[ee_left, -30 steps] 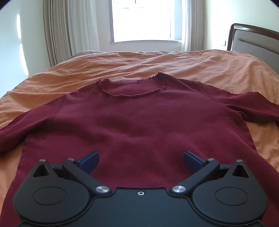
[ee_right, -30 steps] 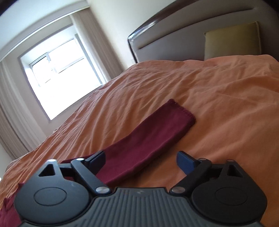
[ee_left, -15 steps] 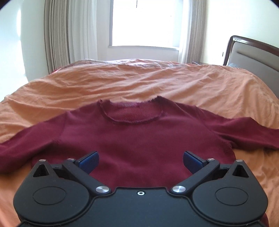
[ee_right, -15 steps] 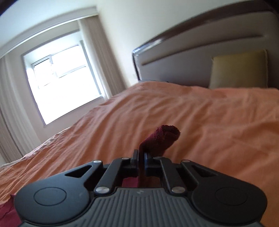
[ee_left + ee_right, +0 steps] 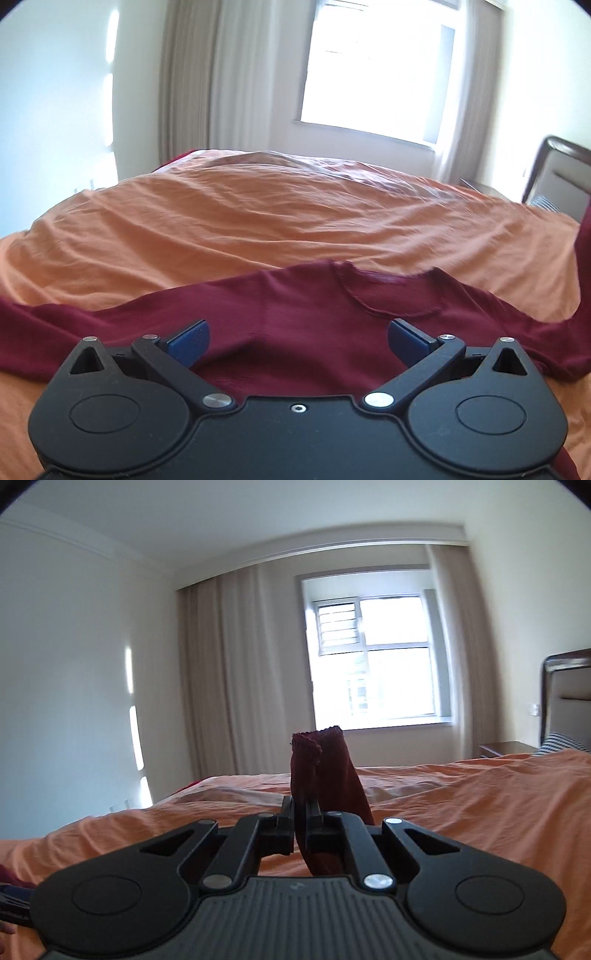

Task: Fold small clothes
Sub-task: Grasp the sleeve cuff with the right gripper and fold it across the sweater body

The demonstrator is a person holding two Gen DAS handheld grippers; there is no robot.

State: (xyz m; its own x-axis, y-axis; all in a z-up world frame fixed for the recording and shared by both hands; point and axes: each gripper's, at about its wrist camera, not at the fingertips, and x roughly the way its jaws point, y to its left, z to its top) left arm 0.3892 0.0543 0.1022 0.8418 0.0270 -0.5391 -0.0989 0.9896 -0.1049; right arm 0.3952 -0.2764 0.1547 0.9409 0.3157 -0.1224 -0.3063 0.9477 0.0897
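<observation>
Right wrist view first: the right gripper [image 5: 301, 812] is pinched tight on the cuff of the sleeve [image 5: 325, 768], which stands up between the black fingers. A second ago these jaws were wide and the sleeve lay flat on the bed; they have closed on it, and now the cuff is lifted high, with the window [image 5: 373, 661] behind it instead of the headboard. I judge this is the start of the first fold, the sleeve being carried across toward the chest of the garment.

From the left wrist view, the left gripper [image 5: 297, 341] has its blue pads far apart, holding nothing, above the lower body of the maroon sweater [image 5: 303, 325]. The sweater lies face up on the orange bedcover [image 5: 258, 218], the collar pointing to the window, one sleeve stretched flat to the left edge of the view. At the right edge a dark red strip rises up; it is probably the lifted sleeve.

Beyond the collar the bedcover is bare and wide, so there is much free room. The headboard [image 5: 557, 173] and curtains [image 5: 207, 74] are well apart from the work.
</observation>
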